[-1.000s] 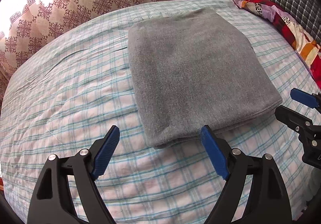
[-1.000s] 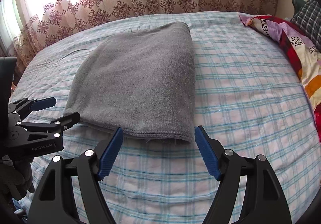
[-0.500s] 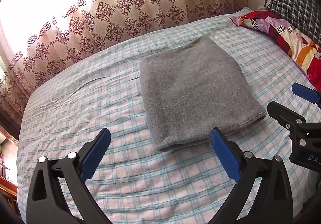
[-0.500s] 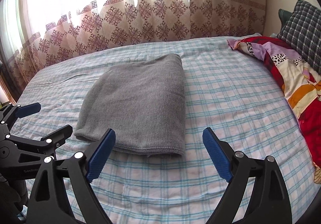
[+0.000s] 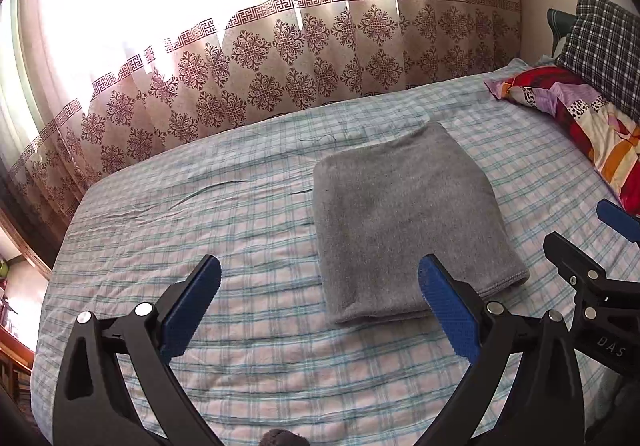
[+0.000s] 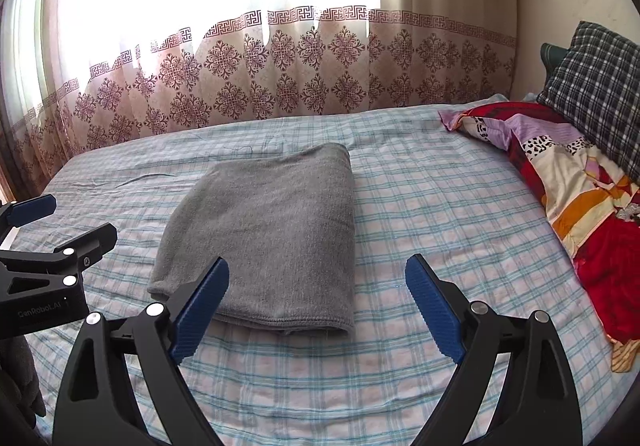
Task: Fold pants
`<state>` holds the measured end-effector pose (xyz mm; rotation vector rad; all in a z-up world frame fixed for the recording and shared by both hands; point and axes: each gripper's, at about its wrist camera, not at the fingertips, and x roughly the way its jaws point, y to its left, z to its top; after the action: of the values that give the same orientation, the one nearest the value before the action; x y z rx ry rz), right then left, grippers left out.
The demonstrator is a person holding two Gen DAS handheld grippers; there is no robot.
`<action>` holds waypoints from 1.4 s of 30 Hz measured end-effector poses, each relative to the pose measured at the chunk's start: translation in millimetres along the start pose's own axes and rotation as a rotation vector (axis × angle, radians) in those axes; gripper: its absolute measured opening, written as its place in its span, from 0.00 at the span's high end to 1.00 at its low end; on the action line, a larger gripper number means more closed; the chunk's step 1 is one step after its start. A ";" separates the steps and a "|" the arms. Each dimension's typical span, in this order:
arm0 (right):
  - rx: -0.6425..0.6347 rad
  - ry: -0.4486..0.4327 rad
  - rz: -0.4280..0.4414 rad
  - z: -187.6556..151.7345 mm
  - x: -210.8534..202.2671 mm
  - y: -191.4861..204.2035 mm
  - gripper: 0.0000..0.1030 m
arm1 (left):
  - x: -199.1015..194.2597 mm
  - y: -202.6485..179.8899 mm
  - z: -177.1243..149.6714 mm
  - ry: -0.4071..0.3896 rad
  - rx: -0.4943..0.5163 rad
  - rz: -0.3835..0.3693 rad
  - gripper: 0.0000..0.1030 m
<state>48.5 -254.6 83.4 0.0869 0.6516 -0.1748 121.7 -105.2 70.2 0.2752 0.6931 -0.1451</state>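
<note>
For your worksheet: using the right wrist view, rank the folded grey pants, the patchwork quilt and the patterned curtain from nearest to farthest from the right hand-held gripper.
1. Folded grey pants: just ahead of the right hand-held gripper, towards its left finger.
2. Patchwork quilt: off to the right along the bed's edge.
3. Patterned curtain: beyond the bed's far side.

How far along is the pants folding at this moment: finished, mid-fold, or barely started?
Done: the grey pants lie on the bed as one compact folded rectangle with tidy edges. In hand: nothing; the left tool and the right tool are both open and empty, above the sheet on the near side of the bundle. Left: no further fold looks needed; at most pulling the tools away.
</note>
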 end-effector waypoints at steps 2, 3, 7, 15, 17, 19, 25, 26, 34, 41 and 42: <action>-0.004 -0.007 -0.007 -0.1 -0.3 0.1 0.10 | 1.7 2.5 1.5 0.009 -0.009 0.020 0.03; -0.004 -0.008 -0.008 -1.0 -0.1 0.5 0.10 | 2.2 4.1 1.9 0.008 -0.014 0.023 0.03; -0.013 -0.004 -0.014 -3.6 2.7 1.8 0.09 | 2.1 7.3 4.4 0.009 -0.023 0.038 0.03; -0.019 -0.027 -0.026 -1.8 -1.8 1.8 0.09 | -5.7 0.5 13.0 -0.011 -0.004 0.059 0.03; -0.015 -0.029 -0.028 -0.7 -2.4 -0.3 0.09 | -6.9 -2.1 14.4 -0.009 0.000 0.047 0.03; -0.010 -0.030 -0.032 -0.3 -2.9 -2.1 0.09 | -6.7 -5.1 14.4 -0.005 0.009 0.035 0.03; -0.020 -0.033 -0.037 0.9 -3.9 -1.5 0.09 | -5.4 -14.5 13.2 0.004 0.037 0.024 0.03; -0.023 -0.033 -0.038 0.8 -3.9 -1.2 0.09 | -5.3 -15.6 13.0 0.005 0.043 0.024 0.03; -0.025 -0.029 -0.039 1.2 -3.3 -1.0 0.09 | -3.5 -21.6 12.1 0.012 0.063 0.018 0.03; -0.028 -0.024 -0.038 1.3 -2.0 -1.9 0.09 | -0.5 -22.2 11.8 0.022 0.069 0.015 0.03; -0.028 -0.024 -0.038 1.4 -2.0 -2.2 0.09 | -0.5 -22.2 11.9 0.022 0.070 0.013 0.03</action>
<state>47.3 -256.7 85.7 0.0456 0.6318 -0.2032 123.5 -129.9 74.8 0.3484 0.7086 -0.1537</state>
